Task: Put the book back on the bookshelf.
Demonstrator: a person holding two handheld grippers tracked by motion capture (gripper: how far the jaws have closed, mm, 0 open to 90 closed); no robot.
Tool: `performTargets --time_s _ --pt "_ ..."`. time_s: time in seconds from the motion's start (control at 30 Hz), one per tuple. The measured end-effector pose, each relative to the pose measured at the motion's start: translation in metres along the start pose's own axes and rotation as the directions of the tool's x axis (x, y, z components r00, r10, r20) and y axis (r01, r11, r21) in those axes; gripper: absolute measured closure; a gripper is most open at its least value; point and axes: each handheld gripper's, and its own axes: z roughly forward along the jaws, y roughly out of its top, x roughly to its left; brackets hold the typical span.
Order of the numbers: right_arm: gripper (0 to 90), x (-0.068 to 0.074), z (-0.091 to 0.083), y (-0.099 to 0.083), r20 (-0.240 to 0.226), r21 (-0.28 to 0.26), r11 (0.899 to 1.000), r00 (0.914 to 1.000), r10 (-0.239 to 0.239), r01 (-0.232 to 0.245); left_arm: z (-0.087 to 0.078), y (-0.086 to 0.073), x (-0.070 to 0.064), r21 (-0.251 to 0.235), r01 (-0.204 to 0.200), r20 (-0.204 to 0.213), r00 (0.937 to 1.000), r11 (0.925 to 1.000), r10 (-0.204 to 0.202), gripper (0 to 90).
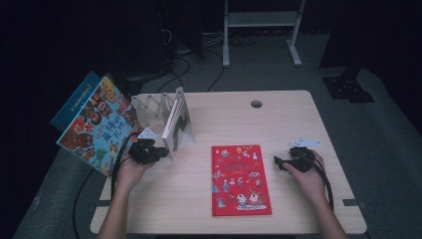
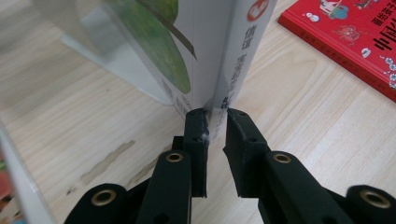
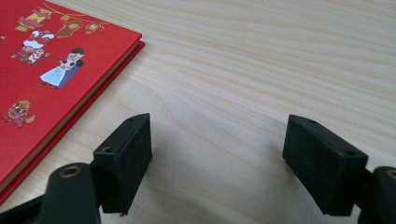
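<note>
A thin white book (image 1: 175, 123) stands upright in a clear acrylic rack (image 1: 149, 107) at the table's left. My left gripper (image 1: 160, 152) is at the book's lower front corner. In the left gripper view its jaws (image 2: 215, 114) are closed on the spine of the white book (image 2: 233, 56), beside the rack's clear end plate (image 2: 116, 60). A red picture book (image 1: 241, 179) lies flat in the middle of the table. My right gripper (image 1: 277, 162) rests just right of it, open, over bare wood (image 3: 217, 135), with the red book (image 3: 46, 70) to its left.
Two colourful books (image 1: 94, 124) lean out past the table's left edge behind the rack. A round cable hole (image 1: 256, 104) sits at the back of the wooden table (image 1: 298, 119). A metal stand (image 1: 261, 30) and cables lie on the floor beyond.
</note>
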Motion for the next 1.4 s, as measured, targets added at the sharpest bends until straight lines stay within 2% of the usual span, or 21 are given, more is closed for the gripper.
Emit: performTargets --time_s 0.33,0.77,0.9,1.07,1.4 --pt "22.8 0.000 0.000 0.000 0.000 0.000 1.000 1.0000 -0.001 0.001 0.014 0.010 -0.009 -0.001 -0.025 0.013 0.9996 0.9997 0.025 75.7" --pt "22.8 0.000 0.000 0.000 0.000 0.000 1.000 1.0000 -0.001 0.001 0.034 0.028 -0.019 -0.022 -0.028 0.024 0.9993 0.9994 0.028 74.0" --pt "22.8 0.000 0.000 0.000 0.000 0.000 1.000 1.0000 0.000 0.000 0.036 0.032 -0.019 -0.022 -0.030 0.028 0.9991 0.9993 0.030 73.7" --pt "22.8 0.000 0.000 0.000 0.000 0.000 1.000 1.0000 0.000 0.000 0.039 0.035 -0.018 -0.051 -0.016 0.035 0.9992 0.9986 0.018 73.6" --pt "22.8 0.000 0.000 0.000 0.000 0.000 1.000 1.0000 -0.001 0.001 0.037 0.034 -0.020 -0.038 -0.019 0.035 0.9992 0.9991 0.021 70.0"
